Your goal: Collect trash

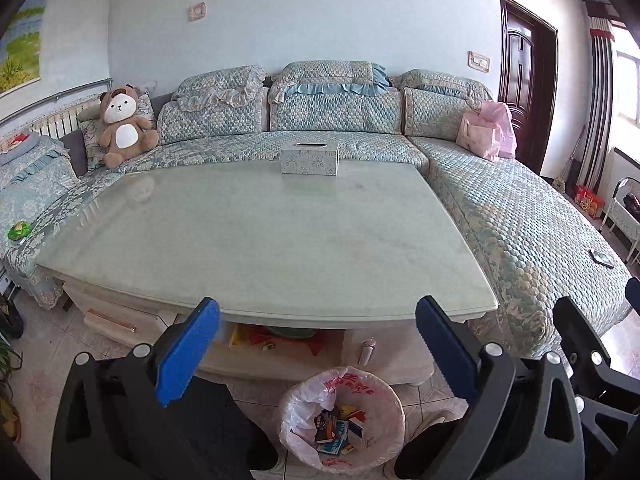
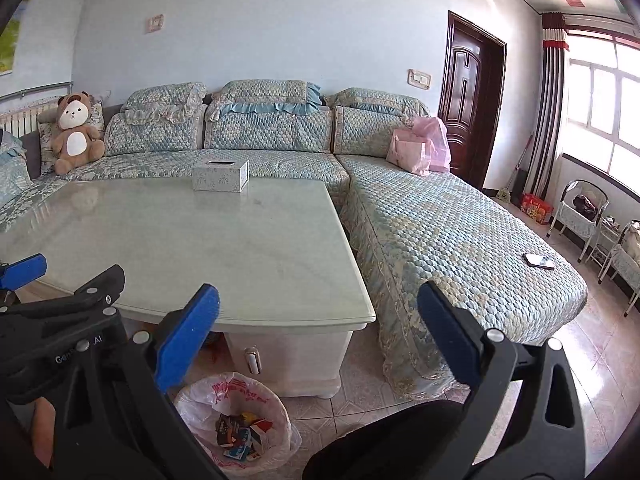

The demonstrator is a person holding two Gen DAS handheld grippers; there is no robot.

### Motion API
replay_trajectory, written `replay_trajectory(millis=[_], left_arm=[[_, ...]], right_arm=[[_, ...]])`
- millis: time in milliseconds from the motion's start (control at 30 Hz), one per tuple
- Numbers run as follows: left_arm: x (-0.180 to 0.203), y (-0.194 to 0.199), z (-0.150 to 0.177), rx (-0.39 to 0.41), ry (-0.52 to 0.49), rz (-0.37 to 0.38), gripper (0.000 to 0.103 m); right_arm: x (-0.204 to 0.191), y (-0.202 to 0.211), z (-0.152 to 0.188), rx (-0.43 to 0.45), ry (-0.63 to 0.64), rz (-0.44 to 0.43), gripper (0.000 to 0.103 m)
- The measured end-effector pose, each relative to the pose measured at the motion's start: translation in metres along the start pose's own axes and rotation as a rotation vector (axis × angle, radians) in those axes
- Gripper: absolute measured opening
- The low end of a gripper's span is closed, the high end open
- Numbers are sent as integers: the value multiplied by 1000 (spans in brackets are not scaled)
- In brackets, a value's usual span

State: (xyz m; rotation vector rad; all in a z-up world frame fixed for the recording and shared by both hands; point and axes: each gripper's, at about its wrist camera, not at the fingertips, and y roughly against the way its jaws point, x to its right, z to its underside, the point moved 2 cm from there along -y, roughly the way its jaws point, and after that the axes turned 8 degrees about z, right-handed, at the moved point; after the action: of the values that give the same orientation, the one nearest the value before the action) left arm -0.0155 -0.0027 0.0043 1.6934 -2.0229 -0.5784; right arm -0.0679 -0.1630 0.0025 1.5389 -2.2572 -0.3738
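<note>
A round bin (image 1: pixel 386 394) lined with a white plastic bag stands on the tiled floor in front of the coffee table. Several colourful packets and wrappers (image 1: pixel 338 428) lie inside it. My left gripper (image 1: pixel 318 312) is open above the bin, with nothing between its blue pads. In the right wrist view the same bin (image 2: pixel 278 406) sits low and left, its trash (image 2: pixel 240 434) in sight. My right gripper (image 2: pixel 320 294) is open too and holds nothing. A small green crumpled thing (image 1: pixel 18 231) lies on the sofa's left end.
The pale green coffee table (image 1: pixel 260 248) carries only a tissue box (image 1: pixel 309 157). An L-shaped quilted sofa (image 2: pixel 440 216) wraps around it, with a teddy bear (image 1: pixel 122 126), pink bags (image 2: pixel 420 148) and a phone (image 2: pixel 540 261). Chairs (image 2: pixel 580 212) stand by the window.
</note>
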Motion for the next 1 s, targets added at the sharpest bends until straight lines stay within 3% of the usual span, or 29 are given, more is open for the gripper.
replay_trajectory(millis=[367,1000], left_arm=[[-2,20,-7,41,14,-2,96],[-3,21,-10,47,14,-24,96]], right_arm=[[4,17,-5,34,-7,11,97],[0,23,-10,44,2,22,97]])
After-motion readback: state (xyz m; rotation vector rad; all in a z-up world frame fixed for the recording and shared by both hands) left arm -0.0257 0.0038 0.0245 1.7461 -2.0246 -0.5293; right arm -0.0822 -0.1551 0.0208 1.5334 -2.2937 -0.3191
